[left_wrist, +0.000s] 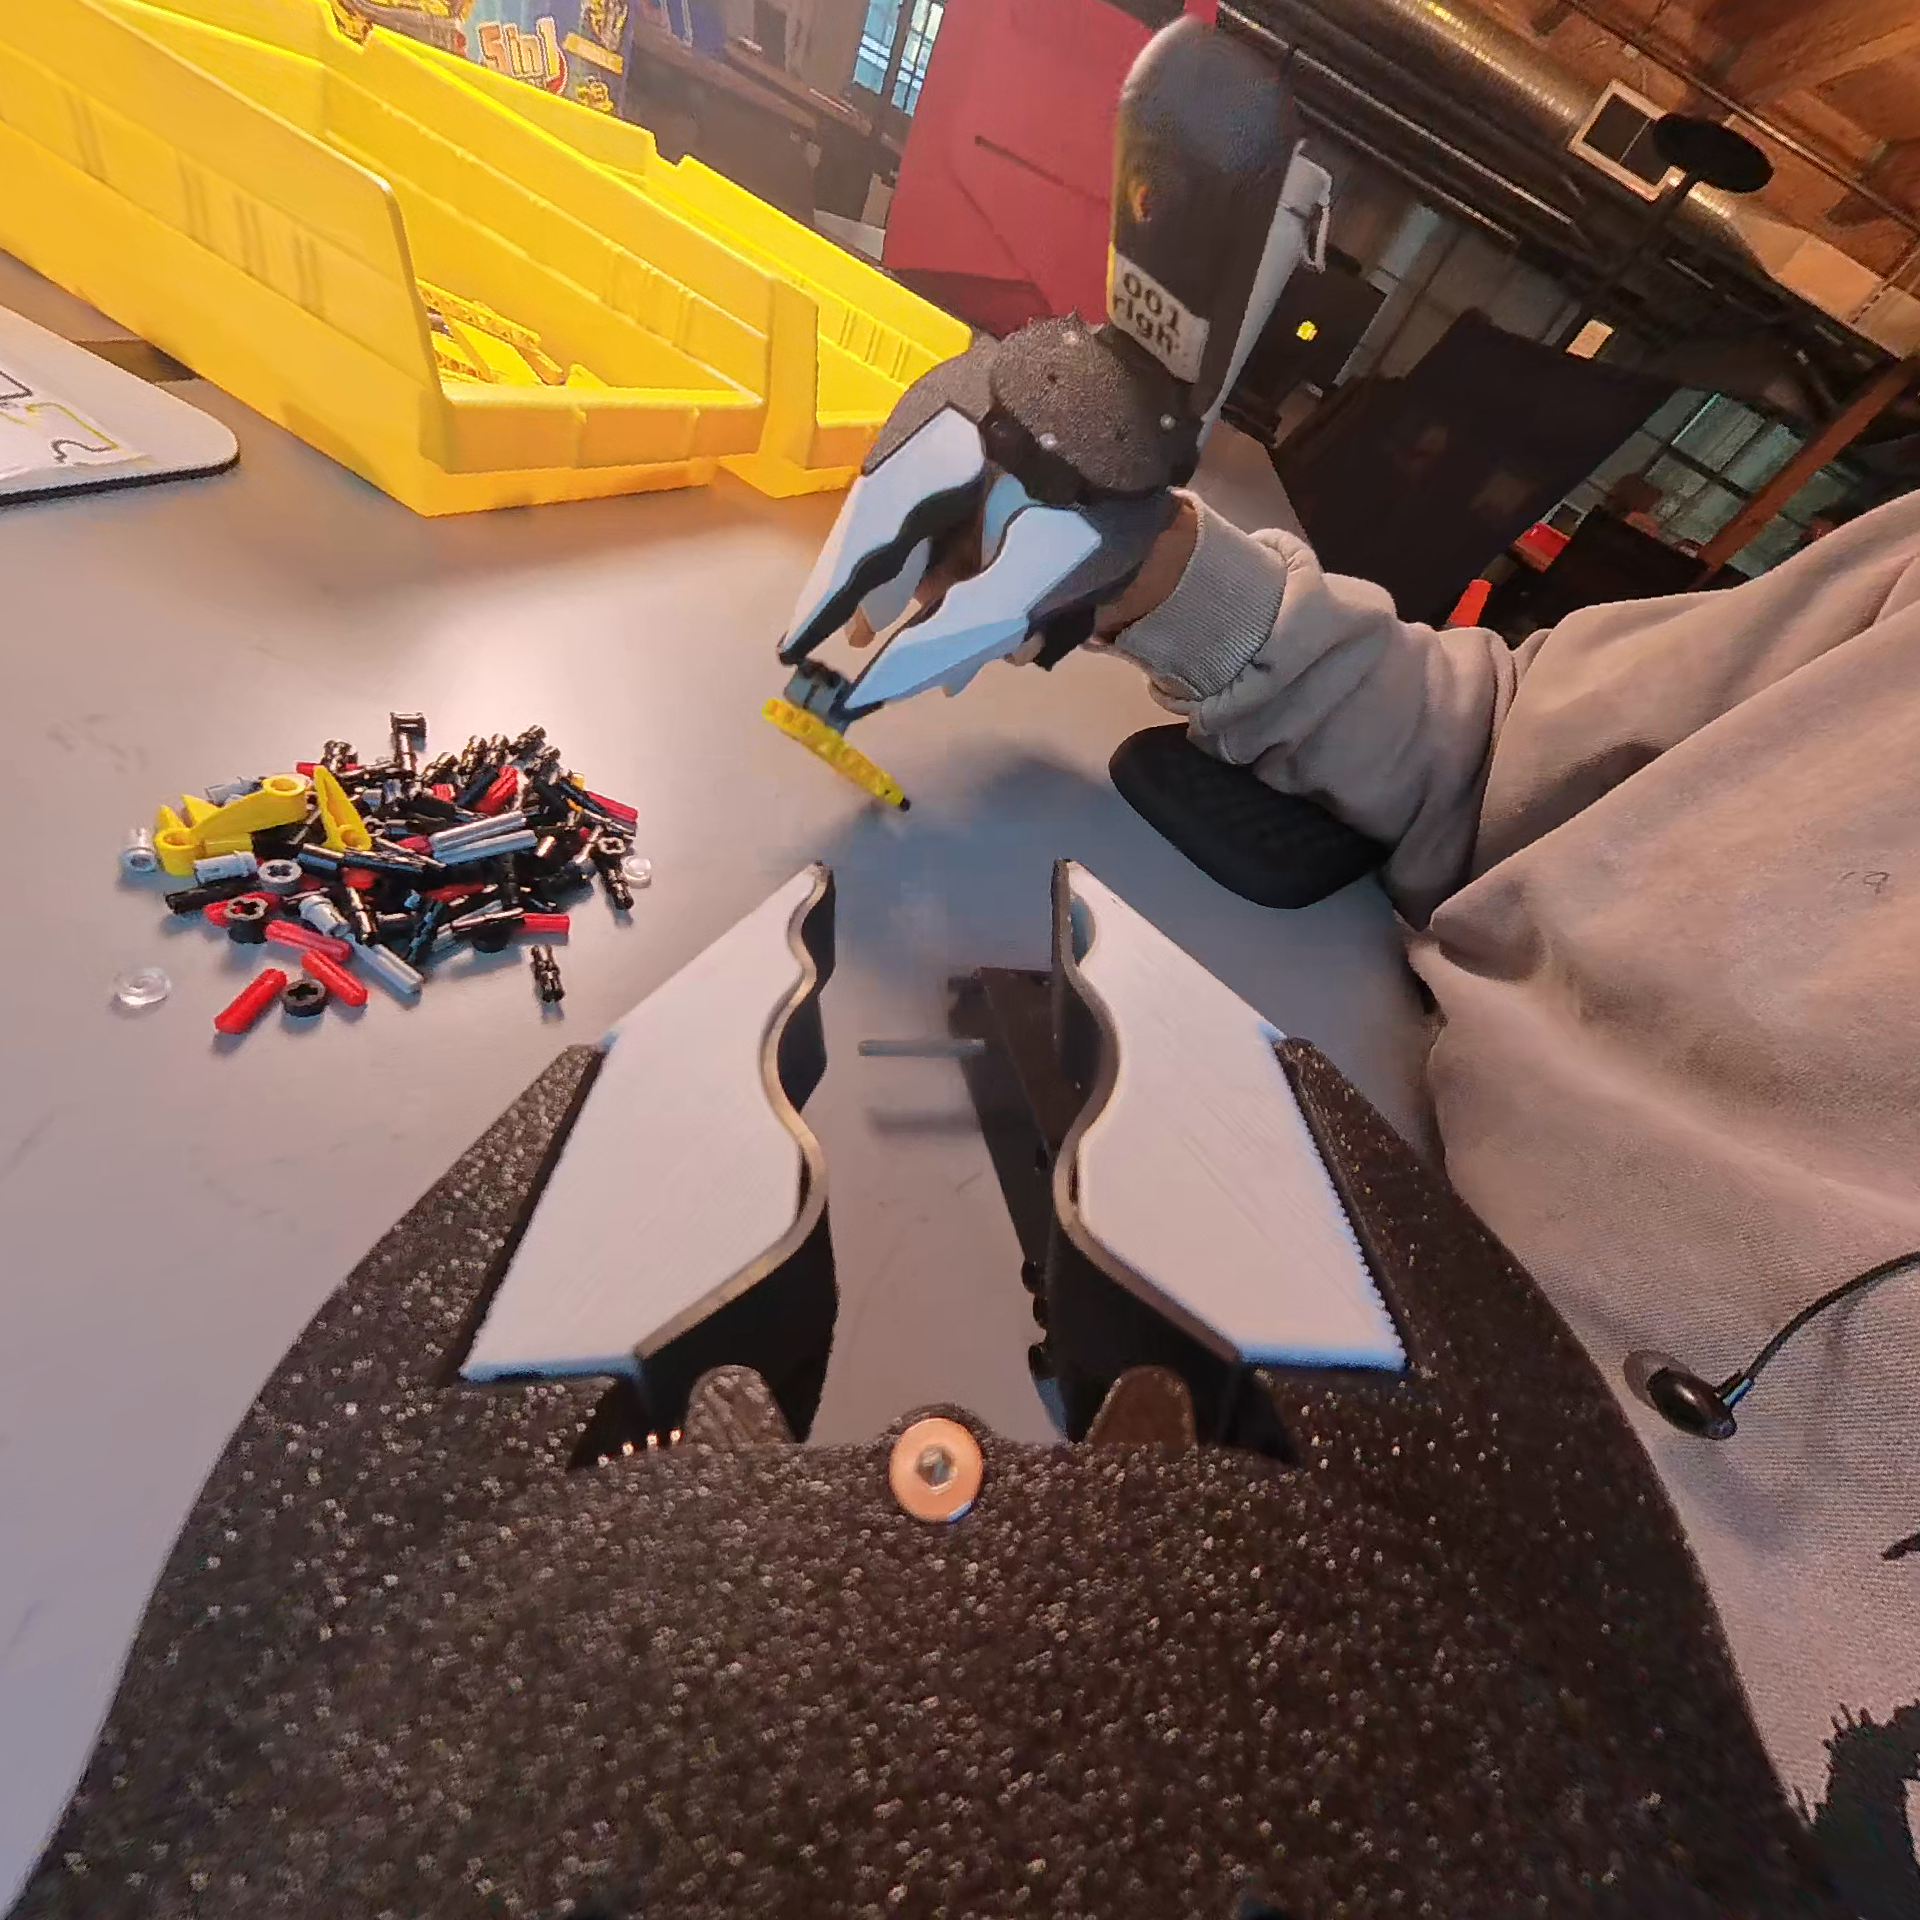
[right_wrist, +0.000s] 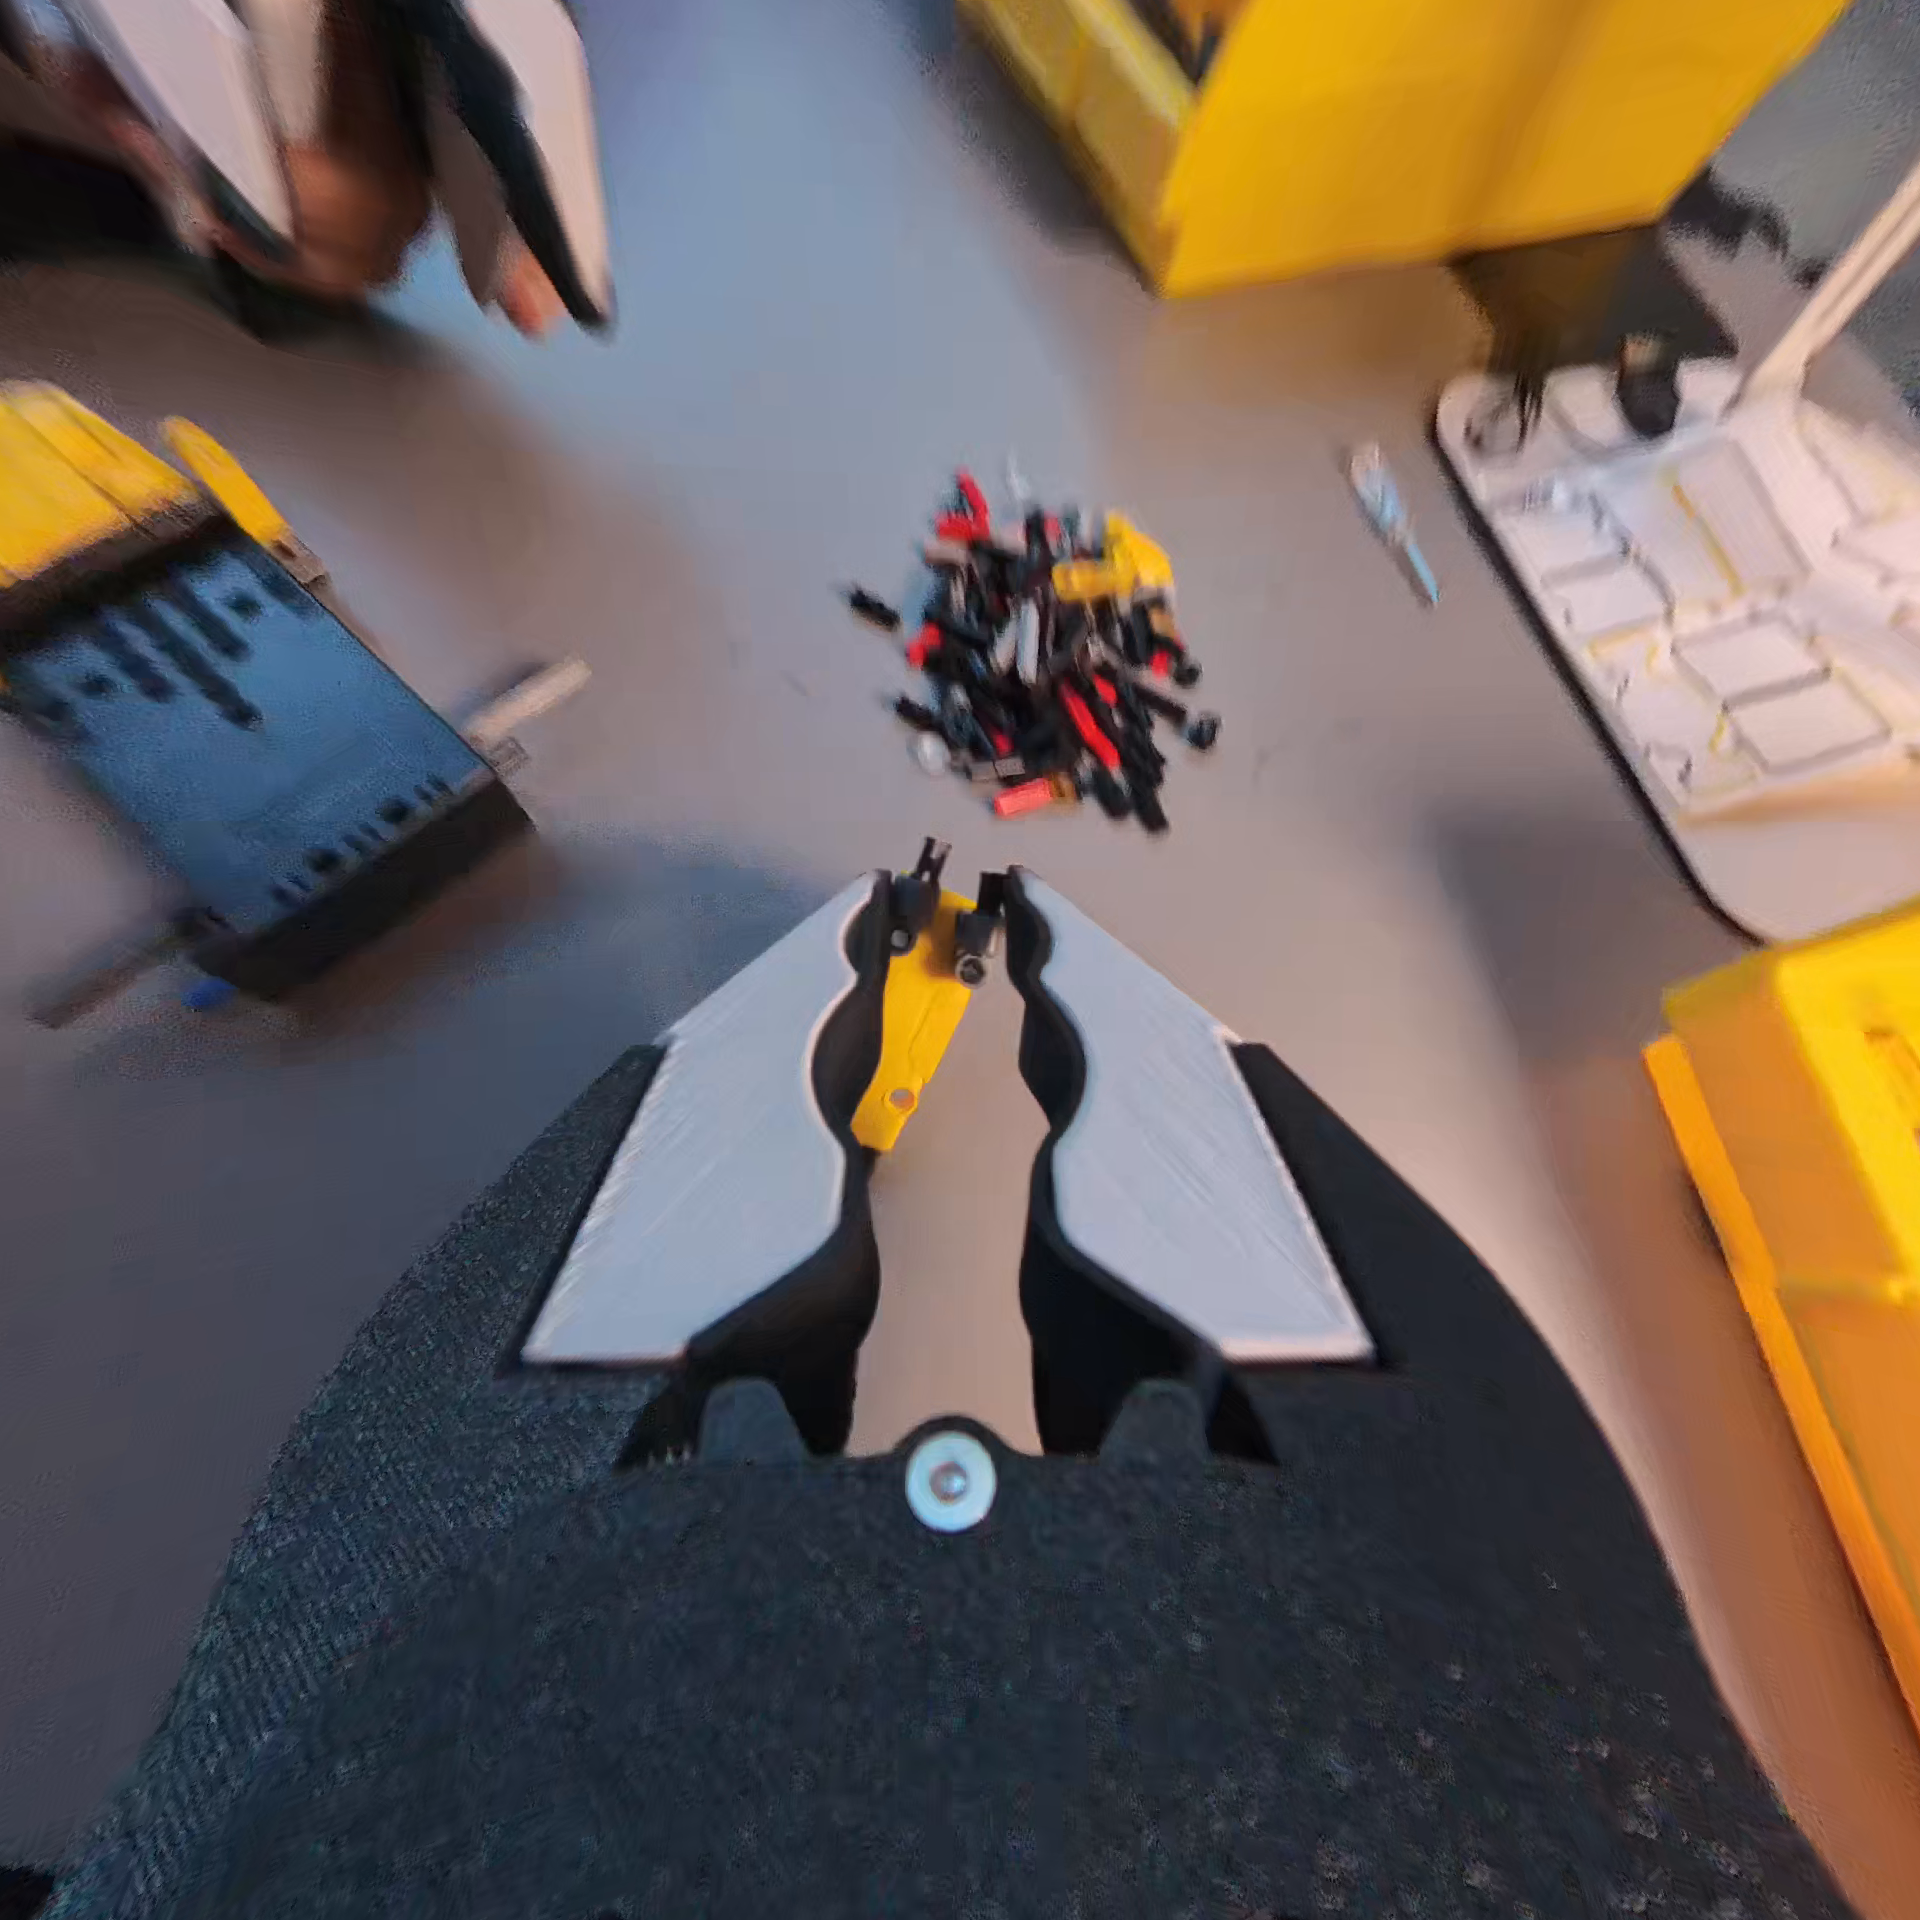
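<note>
My right gripper (right_wrist: 948, 883) is shut on a yellow holed beam (right_wrist: 914, 1029) with small black connectors at its tip. It holds the beam low over the grey table, just short of a pile of small black, red, grey and yellow pins and connectors (right_wrist: 1049, 655). The left wrist view shows that gripper (left_wrist: 831, 686) with the beam (left_wrist: 836, 743) tilted down to the table. My left gripper (left_wrist: 943, 873) is open and holds nothing. A black built piece with a grey axle (left_wrist: 997, 1049) lies under its right finger. The pile (left_wrist: 384, 873) lies to its left.
Yellow plastic bins (left_wrist: 520, 312) stand at the back left. A white mat (left_wrist: 94, 426) lies at the far left. A black ribbed tyre-like part (left_wrist: 1236, 821) sits by the person's grey sleeve (left_wrist: 1351, 686). A white sectioned tray (right_wrist: 1714, 644) and more yellow bins (right_wrist: 1808, 1195) lie on the right. The tips of one gripper are about 12 centimetres away from the tips of the other.
</note>
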